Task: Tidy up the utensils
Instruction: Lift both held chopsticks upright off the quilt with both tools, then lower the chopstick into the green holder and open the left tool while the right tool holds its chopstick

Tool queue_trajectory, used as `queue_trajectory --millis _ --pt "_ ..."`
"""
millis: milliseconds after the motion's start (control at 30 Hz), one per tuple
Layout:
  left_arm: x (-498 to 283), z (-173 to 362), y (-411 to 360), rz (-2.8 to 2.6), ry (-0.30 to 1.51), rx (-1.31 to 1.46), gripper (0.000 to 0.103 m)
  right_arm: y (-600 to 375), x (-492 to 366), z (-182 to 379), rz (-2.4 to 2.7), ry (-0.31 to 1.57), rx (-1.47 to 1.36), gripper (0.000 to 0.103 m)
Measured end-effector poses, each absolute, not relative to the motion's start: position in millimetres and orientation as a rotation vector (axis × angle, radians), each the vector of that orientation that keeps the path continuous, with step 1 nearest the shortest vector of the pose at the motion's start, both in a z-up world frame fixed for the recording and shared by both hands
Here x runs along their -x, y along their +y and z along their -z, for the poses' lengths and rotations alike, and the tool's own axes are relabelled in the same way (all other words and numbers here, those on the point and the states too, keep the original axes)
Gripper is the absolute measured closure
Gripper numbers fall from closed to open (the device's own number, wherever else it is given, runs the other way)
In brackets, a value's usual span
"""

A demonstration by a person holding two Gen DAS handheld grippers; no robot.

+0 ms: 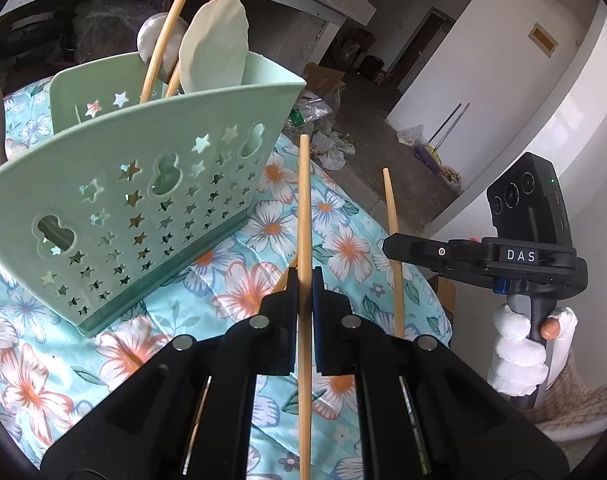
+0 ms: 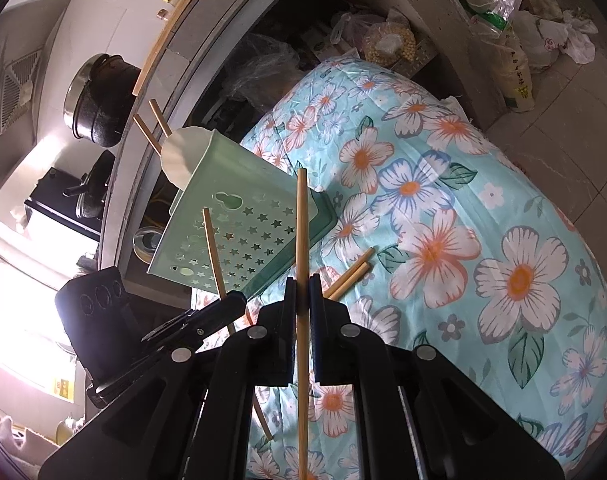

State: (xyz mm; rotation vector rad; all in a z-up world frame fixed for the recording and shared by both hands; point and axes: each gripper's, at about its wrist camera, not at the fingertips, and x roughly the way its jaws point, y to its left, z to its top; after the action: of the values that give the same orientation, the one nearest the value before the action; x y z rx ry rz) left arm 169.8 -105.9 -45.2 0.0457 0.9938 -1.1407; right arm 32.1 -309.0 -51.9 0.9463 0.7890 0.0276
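My left gripper (image 1: 304, 276) is shut on a wooden chopstick (image 1: 304, 208) that points forward, just right of the green star-cut utensil holder (image 1: 143, 208). The holder has two chopsticks (image 1: 163, 40), a pale green spoon (image 1: 217, 44) and a metal spoon (image 1: 151, 36) standing in it. My right gripper (image 2: 302, 284) is shut on another chopstick (image 2: 301, 232), in front of the holder (image 2: 239, 232). It also shows in the left wrist view (image 1: 387, 246) with its chopstick (image 1: 393, 232). Two more chopsticks (image 2: 353, 270) lie on the floral cloth (image 2: 463, 220).
The cloth-covered table (image 1: 263, 240) drops off at its right edge to a concrete floor with bags and rubbish (image 1: 331, 148). Behind the holder is a concrete counter (image 2: 207, 64) with pots (image 2: 95, 100) and clutter underneath.
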Motion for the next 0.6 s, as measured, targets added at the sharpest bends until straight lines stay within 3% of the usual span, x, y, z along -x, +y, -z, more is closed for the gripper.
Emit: queue_trajectory --millis 600 --pt "-169.8 21.2 -96.0 1.165 0.915 -0.001 0.097 -309.0 -31.2 43.4 -0.043 0.762 -0.939 0.096"
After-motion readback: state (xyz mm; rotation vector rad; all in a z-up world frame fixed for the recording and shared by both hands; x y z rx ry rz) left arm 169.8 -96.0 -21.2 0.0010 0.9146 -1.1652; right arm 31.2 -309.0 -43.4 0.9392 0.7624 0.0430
